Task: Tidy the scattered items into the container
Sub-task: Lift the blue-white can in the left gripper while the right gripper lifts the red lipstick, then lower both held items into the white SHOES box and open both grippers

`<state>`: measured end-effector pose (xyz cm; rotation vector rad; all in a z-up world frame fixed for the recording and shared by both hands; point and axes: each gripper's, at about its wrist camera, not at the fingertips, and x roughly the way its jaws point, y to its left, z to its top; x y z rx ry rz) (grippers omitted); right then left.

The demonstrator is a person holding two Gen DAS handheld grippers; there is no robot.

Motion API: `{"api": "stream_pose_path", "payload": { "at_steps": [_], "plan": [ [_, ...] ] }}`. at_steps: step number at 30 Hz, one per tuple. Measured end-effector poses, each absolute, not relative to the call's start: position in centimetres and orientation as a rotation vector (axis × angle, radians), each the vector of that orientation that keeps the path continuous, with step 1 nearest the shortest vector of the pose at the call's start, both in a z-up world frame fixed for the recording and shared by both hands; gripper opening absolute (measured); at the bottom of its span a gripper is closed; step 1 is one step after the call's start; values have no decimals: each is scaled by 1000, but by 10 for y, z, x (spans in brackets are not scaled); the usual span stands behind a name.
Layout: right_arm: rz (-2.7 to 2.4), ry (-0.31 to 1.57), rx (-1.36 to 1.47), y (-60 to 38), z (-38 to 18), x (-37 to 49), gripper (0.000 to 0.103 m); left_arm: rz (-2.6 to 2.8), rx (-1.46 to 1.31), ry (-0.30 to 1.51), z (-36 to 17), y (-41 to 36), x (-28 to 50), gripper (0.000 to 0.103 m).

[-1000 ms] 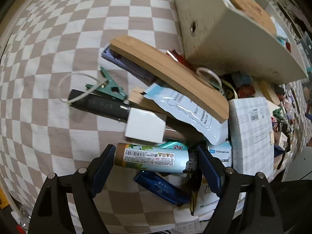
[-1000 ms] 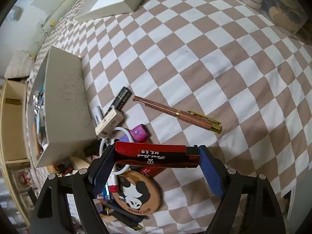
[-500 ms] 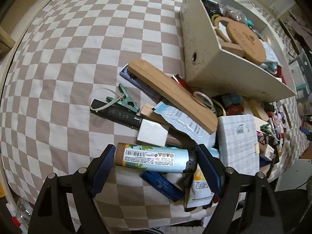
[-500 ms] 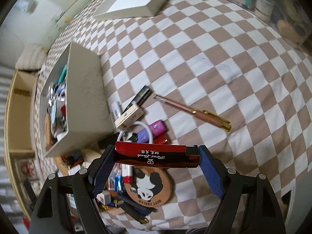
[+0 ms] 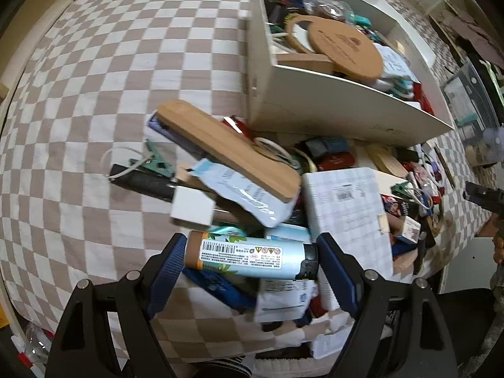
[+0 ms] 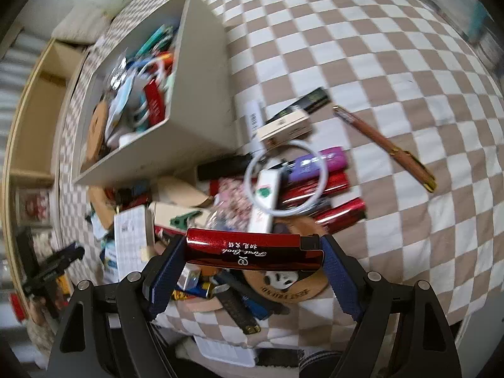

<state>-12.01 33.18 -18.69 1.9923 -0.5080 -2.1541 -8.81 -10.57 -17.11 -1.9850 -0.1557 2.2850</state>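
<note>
Blue tube (image 5: 249, 256) and red case (image 6: 253, 251) lie crosswise, clamped above clutter.

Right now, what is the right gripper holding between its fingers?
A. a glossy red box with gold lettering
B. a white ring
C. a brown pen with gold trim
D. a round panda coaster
A: in the right wrist view the right gripper is closed end to end on the glossy red box, held above the pile, while the brown pen, panda coaster and white ring lie on the checkered cloth.
</note>
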Motion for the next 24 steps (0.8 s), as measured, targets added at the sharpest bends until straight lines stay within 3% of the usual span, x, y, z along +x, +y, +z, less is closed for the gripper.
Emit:
{"api": "stream_pose_path", "payload": {
  "at_steps": [7,24],
  "plan": [
    [-2098,-434,1956,300,-181,-118,84,2292,-1932,-149,-157,-79,-99,83],
    [-2119,-453,1762,255,-134,-152,84,2408,-1782,-273,-116,-59,-154,83]
  ]
}}
